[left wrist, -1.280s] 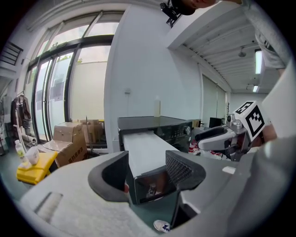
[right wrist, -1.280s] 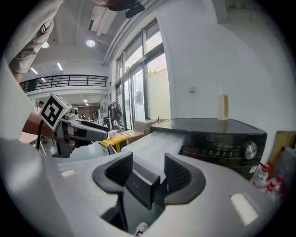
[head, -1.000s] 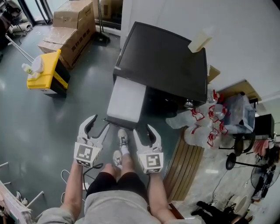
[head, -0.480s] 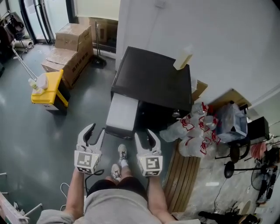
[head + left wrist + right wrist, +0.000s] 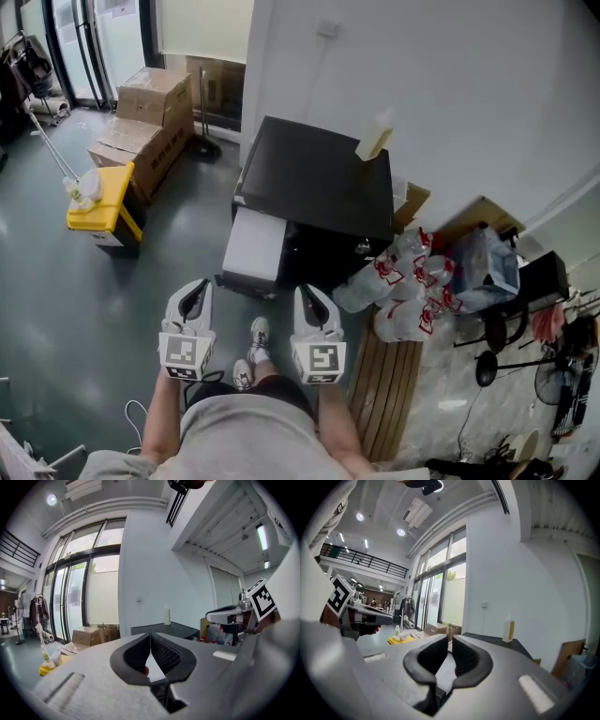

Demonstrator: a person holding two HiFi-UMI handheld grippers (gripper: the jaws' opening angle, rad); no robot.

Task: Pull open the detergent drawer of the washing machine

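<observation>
The black-topped washing machine [image 5: 319, 178] stands against the white wall, with a white drawer-like part [image 5: 255, 246] jutting out of its front left. A pale bottle [image 5: 375, 139] stands on its top. Both grippers hang level in front of the machine, apart from it and above my feet. My left gripper [image 5: 198, 286] [image 5: 150, 635] is shut, its tips touching with nothing between them. My right gripper [image 5: 308, 291] [image 5: 450, 640] is all but closed, with only a thin slit between the pads. Both pairs of jaws have just been closing on nothing.
A yellow bin [image 5: 98, 202] and cardboard boxes [image 5: 145, 117] stand on the grey floor at the left. Clear plastic bags with red handles [image 5: 412, 281] lie right of the machine, beside a slatted wooden board [image 5: 389, 375]. A thin cable [image 5: 141, 408] lies on the floor by my feet.
Both grippers went from wide open to closed. They rose and drew back from the white part, and the machine now looks smaller and farther away.
</observation>
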